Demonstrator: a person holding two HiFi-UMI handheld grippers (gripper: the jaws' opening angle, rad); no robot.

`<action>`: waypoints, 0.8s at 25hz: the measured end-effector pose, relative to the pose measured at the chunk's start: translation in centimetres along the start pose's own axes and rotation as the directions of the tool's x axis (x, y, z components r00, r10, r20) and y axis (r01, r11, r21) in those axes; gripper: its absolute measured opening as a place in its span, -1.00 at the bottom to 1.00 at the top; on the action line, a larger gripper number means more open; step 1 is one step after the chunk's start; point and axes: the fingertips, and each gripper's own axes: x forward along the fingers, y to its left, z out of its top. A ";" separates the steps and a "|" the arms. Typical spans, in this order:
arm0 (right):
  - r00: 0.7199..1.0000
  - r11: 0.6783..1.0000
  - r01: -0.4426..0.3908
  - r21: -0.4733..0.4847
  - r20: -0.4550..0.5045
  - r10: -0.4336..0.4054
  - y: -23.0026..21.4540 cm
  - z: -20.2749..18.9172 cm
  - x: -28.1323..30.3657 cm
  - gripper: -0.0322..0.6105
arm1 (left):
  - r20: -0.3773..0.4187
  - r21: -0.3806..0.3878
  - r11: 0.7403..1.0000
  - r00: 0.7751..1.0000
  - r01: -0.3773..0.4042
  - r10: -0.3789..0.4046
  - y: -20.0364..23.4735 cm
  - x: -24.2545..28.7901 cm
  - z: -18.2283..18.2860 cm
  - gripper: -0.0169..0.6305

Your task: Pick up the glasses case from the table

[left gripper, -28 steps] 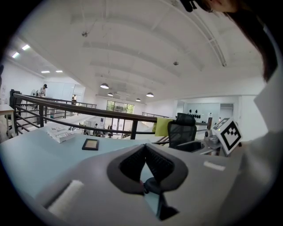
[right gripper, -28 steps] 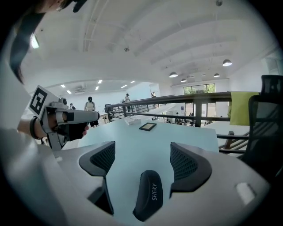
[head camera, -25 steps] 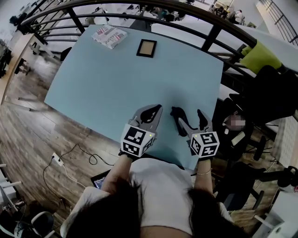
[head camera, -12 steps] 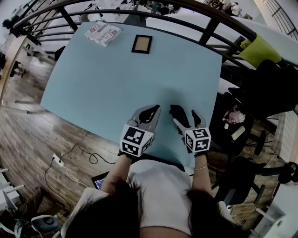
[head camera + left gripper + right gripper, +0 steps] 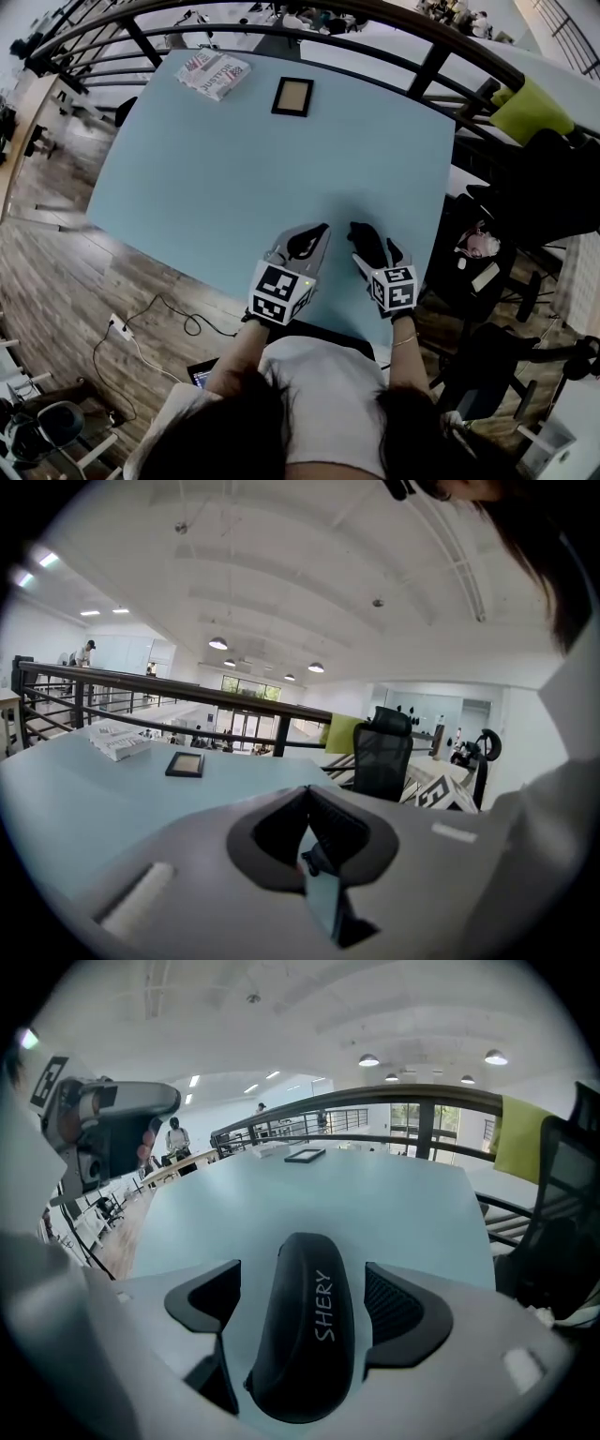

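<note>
The glasses case (image 5: 305,1335), a smooth black oblong shell with rounded ends and pale lettering, was seen lying flat on the matte light-blue table (image 5: 234,169), near its front edge. It was straddled by the right gripper (image 5: 302,1274), whose dark textured pads were spread apart, with a sliver of table visible on either side. The left gripper (image 5: 306,803) was held just beside it, empty, its grey jaws pinched together at the tips.

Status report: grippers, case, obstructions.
Left gripper shut, empty. Right gripper open, jaws straddling glasses case on table. Frame, packet far side, no obstruction.
</note>
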 end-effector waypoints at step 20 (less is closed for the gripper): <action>0.992 0.999 -0.007 0.035 -0.128 0.011 -0.8 -3.2 4.0 0.30 | -0.049 -0.022 0.999 0.998 0.039 -0.040 -1.2 2.0 -2.4 -0.77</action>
